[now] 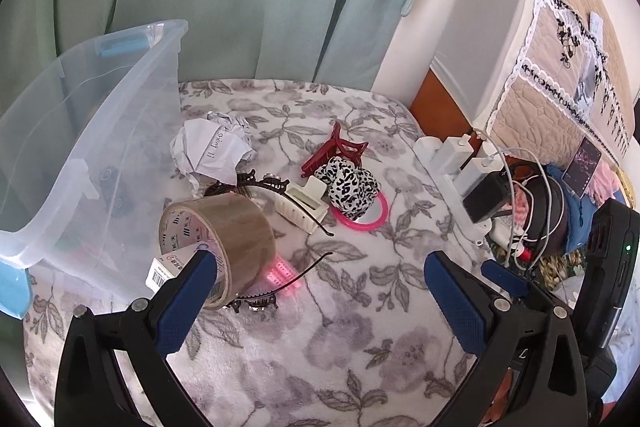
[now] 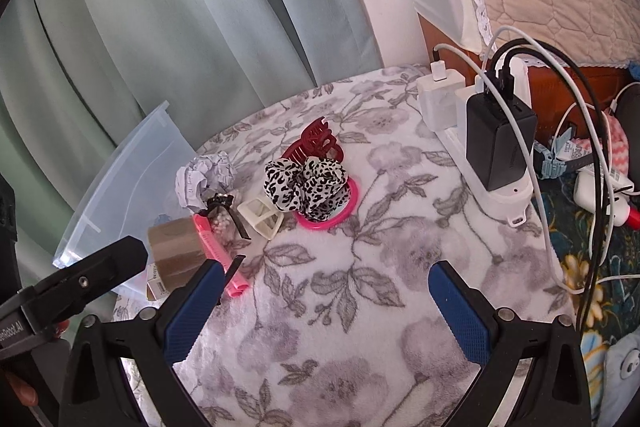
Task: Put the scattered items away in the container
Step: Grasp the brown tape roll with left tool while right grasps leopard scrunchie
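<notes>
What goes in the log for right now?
left gripper: open, near tape roll | right gripper: open, empty | bin: items not yet inside

Black plastic left gripper (image 1: 320,263) and right gripper (image 2: 326,273), blue textured pads (image 2: 460,315), round silver screws, white lettering on one arm.

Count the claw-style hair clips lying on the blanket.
2: a dark red claw clip behind the leopard scrunchie, and a cream claw clip left of it. Others may hide under clutter.
</notes>
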